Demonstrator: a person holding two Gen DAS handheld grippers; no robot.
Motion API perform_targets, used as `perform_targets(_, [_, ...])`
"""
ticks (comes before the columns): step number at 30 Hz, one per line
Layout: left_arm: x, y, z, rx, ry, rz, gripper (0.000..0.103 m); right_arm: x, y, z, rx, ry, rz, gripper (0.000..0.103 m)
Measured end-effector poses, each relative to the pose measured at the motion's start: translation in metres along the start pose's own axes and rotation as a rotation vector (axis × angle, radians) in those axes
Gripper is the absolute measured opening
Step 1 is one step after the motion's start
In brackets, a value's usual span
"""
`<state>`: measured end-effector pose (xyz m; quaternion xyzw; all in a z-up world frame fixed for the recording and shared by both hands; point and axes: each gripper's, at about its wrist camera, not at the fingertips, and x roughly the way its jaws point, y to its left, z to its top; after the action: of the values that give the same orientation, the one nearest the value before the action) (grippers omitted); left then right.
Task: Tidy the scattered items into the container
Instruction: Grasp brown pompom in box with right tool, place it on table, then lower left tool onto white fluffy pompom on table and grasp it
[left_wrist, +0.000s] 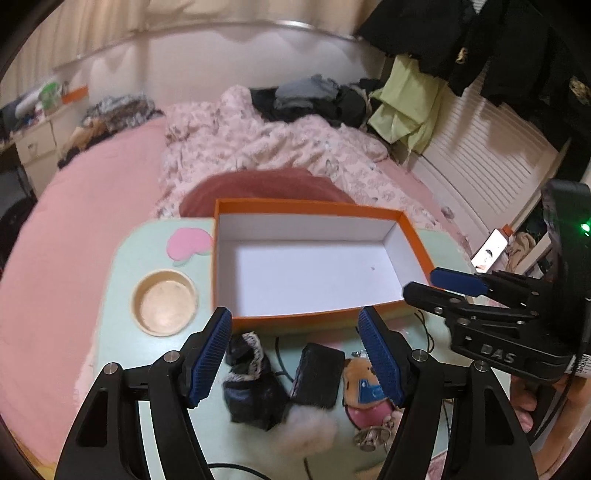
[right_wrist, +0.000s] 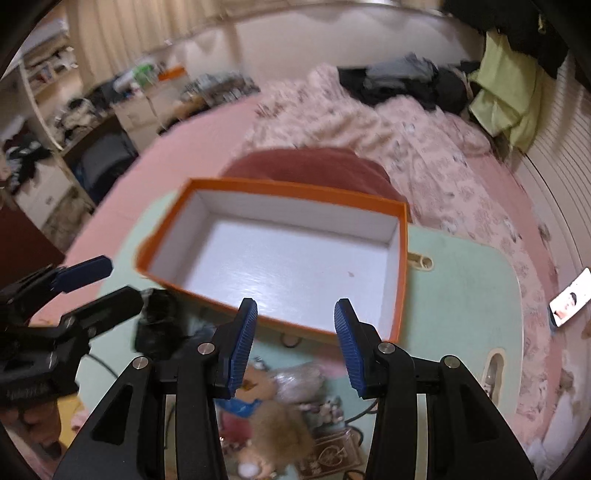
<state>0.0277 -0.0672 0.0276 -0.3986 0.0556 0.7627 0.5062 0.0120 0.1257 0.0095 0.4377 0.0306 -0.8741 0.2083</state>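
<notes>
I'm holding both grippers above the mint-green desk, nothing picked up yet. Left gripper is spread wide and holding nothing, hovering over the pile; right gripper is likewise released, jaws apart, empty. The orange box with the white inside is sitting at the far side of the desk, holding nothing, its near wall just beyond my fingertips. The scattered items are lying on the near side, just in front of that wall: a black lacy cloth bundle, a flat black pouch, a brown plush keychain with a metal ring, a white fluffy pompom, and a thin black cable running between them. A round beige cup holder is sitting to the left of the box. Risks I'm seeing: the items are packed touching each other, so closing on the cloth could be dragging the pouch or cable along; the cable could be snagging a finger and pulling things off the desk onto the pink bed; the box looks light, so bumping its near wall could be shoving it. The right wrist view is blurry, so item edges there are hard to judge.
</notes>
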Motion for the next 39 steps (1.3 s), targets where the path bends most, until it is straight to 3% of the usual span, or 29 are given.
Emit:
perform_targets(2, [-0.014,0.002,-0.009,0.019,-0.012,-0.018,0.071,-0.021,0.003,-0.012,-0.021,-0.062,0.030,0.045])
perform_targets(5, [-0.021,0.004,-0.029,0.066,0.043,-0.104,0.072,-0.049,0.003,-0.033,-0.062,-0.140,0.067,0.046])
perform_targets(8, [-0.027,0.002,-0.057,0.125,0.051,-0.134,0.072,-0.064,-0.008,-0.060,-0.044,-0.170,0.059,0.061])
perform_targets(13, [-0.016,-0.010,-0.105,0.206,0.083,-0.058,0.072,-0.049,-0.026,-0.106,0.004,-0.086,0.049,0.061])
perform_targets(17, [0.011,-0.011,-0.127,0.167,0.130,-0.094,0.072,-0.027,-0.022,-0.138,0.028,0.000,0.059,0.061])
perform_targets(22, [0.024,-0.007,-0.141,0.096,0.089,0.016,0.072,0.000,0.001,-0.163,0.004,0.042,-0.005,0.061])
perform_targets(25, [0.028,-0.010,-0.145,0.084,0.044,0.117,0.080,0.008,0.010,-0.161,-0.022,0.022,-0.097,0.062])
perform_targets(27, [0.034,-0.016,-0.149,0.108,0.042,0.154,0.092,0.011,0.012,-0.160,-0.037,0.019,-0.111,0.067])
perform_targets(28, [0.038,-0.020,-0.150,0.131,0.049,0.179,0.103,0.012,0.013,-0.160,-0.044,0.027,-0.104,0.079])
perform_targets(31, [0.039,-0.022,-0.153,0.156,0.029,0.158,0.103,0.016,0.012,-0.162,-0.050,0.038,-0.101,0.091])
perform_targets(32, [0.039,-0.020,-0.153,0.161,0.021,0.153,0.103,0.018,0.011,-0.162,-0.049,0.049,-0.102,0.102])
perform_targets(39, [0.037,-0.015,-0.155,0.171,-0.003,0.145,0.103,0.016,0.009,-0.165,-0.054,0.053,-0.098,0.103])
